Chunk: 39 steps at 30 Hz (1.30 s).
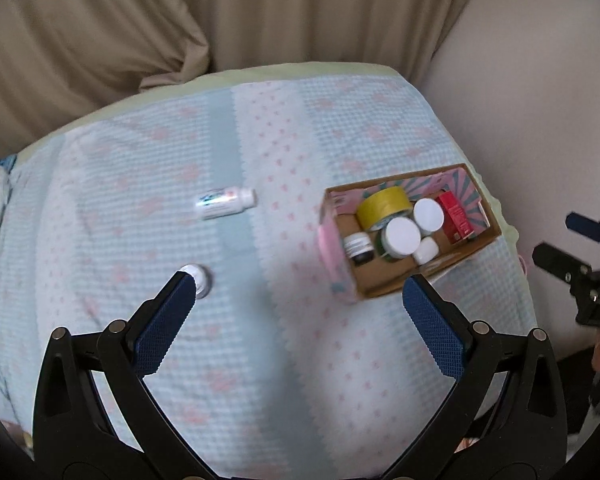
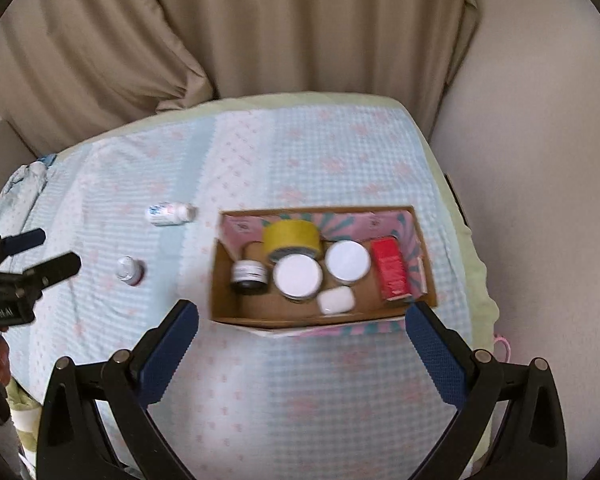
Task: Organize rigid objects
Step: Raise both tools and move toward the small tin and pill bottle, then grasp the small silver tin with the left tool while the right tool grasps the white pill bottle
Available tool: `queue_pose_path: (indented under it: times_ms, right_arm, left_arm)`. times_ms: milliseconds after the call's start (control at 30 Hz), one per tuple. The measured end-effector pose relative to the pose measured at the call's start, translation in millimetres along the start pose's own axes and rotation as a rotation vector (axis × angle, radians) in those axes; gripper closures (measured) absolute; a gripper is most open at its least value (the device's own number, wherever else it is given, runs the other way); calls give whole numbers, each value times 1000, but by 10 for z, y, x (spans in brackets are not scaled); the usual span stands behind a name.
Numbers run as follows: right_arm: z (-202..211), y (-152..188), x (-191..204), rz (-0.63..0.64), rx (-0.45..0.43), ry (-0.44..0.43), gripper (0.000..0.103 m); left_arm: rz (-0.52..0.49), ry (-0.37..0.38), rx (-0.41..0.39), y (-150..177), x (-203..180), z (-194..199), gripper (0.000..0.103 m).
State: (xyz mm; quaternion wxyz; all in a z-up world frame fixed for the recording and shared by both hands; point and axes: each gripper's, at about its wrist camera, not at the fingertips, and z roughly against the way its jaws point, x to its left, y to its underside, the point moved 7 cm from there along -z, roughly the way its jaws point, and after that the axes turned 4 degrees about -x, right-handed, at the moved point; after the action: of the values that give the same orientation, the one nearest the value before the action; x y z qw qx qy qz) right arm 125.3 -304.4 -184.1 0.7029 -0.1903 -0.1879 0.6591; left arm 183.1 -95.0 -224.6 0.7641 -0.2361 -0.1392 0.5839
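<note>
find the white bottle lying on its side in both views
Left wrist: white bottle lies left of centre, left of the box.
Right wrist: same bottle sits at left, just beyond the box's left end.
Shared landmark: yellow tape roll in the box.

Spread right tongs (image 2: 302, 320) above cardboard box (image 2: 324, 320)

Soft, even, rather dim light is seen throughout. Both views are smeared by motion blur, the box (image 2: 320, 312) edges especially. Strong fisheye bending and dark corners are noted.
</note>
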Motion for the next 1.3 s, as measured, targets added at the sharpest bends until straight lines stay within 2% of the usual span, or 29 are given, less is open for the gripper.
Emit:
queue_pose_path:
  times_ms: [300,600,833,1033,1167,1300]
  right_arm:
    - [-7,-134,904,69,-12,-66,0]
    - [-295,-460,1676,190,-25,-175,0]
    - [-848,-834,1975,319,-5,-271,0]
    - [-1538,-1095,2206,536,15,-296,0]
    - [-1956,-1161,2383,668,40,-357,0]
    - [-2437,-1075,2567,823,75,-400,0]
  left_arm:
    - [64,-48,-9,215,882,304,0]
    - [81,-34,10,349,1313,109,0]
    - [120,-70,68,426,1481,-414,0]
    - [130,-90,127,538,1582,-1010,0]
    - [149,-112,159,631,1660,-1444,1]
    - [173,-123,176,713,1721,-1835,1]
